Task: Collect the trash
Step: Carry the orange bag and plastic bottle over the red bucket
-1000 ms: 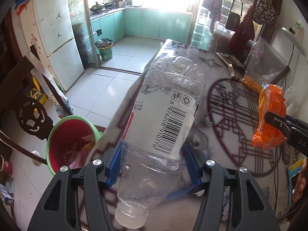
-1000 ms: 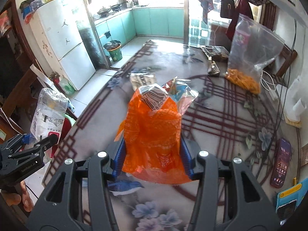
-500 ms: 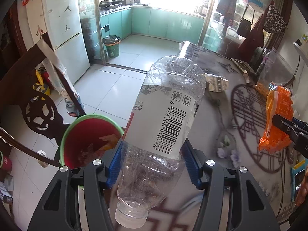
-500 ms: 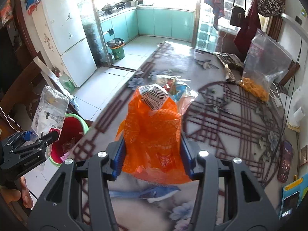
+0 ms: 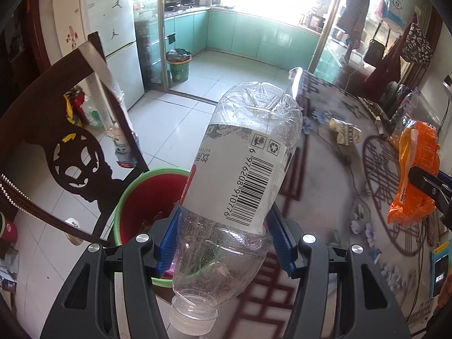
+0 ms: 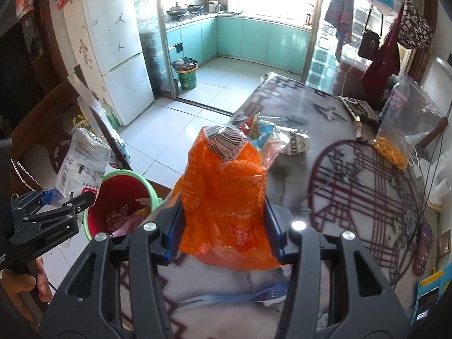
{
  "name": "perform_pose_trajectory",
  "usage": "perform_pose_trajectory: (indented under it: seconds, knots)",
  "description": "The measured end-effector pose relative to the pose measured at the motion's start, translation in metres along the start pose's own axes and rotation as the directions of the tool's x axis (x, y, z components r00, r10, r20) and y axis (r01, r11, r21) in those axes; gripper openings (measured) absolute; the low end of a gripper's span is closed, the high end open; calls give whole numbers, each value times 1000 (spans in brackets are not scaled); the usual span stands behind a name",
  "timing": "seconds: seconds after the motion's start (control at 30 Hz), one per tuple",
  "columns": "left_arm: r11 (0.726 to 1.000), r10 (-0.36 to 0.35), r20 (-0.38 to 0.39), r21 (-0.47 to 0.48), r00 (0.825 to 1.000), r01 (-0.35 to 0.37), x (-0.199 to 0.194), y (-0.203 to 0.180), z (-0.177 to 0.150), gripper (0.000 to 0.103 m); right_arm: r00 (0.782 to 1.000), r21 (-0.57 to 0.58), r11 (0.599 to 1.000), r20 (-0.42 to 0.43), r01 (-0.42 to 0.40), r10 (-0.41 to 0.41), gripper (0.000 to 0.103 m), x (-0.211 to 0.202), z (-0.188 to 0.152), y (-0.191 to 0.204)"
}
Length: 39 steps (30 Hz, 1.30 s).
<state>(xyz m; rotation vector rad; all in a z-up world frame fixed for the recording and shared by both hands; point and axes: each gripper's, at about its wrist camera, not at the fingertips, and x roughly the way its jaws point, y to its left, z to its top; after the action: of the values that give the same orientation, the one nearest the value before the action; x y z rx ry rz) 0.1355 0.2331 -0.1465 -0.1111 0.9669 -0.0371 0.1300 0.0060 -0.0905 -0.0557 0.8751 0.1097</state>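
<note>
Floor space opens beyond the tabletop's [image 6: 353,175] left edge, tiled and bare up to the kitchen doorway. The red bin with a green rim [image 5: 147,197] stands on the floor just off that edge, beside a dark carved chair [image 5: 70,152]. My left gripper [image 5: 223,234] is clamped on the clear plastic bottle [image 5: 248,169], which hangs over the table's edge next to the bin's mouth. Its long axis runs along the fingers, cap toward the camera, base pointing away and tilted slightly right. My right gripper [image 6: 223,220] is clenched on the orange wrapper [image 6: 223,192] above the tabletop near the same edge; the wrapper stands upright between the pads, its crumpled top pointing away.
</note>
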Motion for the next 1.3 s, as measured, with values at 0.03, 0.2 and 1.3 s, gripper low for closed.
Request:
perform_pose_trajectory:
  seconds: [0.03,0.2,1.3]
  knots:
    - [1000,3,0,-5,1000,-3,0,4,0,55,1000,-7,1000,0,-2,2,48,0,1,5]
    - [999,21,-13,-40,1000,-21,2,27,-3,55,1000,-41,999,-6,-21,21,48,4,4,29]
    - [976,119,-84,-174,989,-132,29,115,-10,55,985,-197,966,-83,-166,152,49,46,19,135]
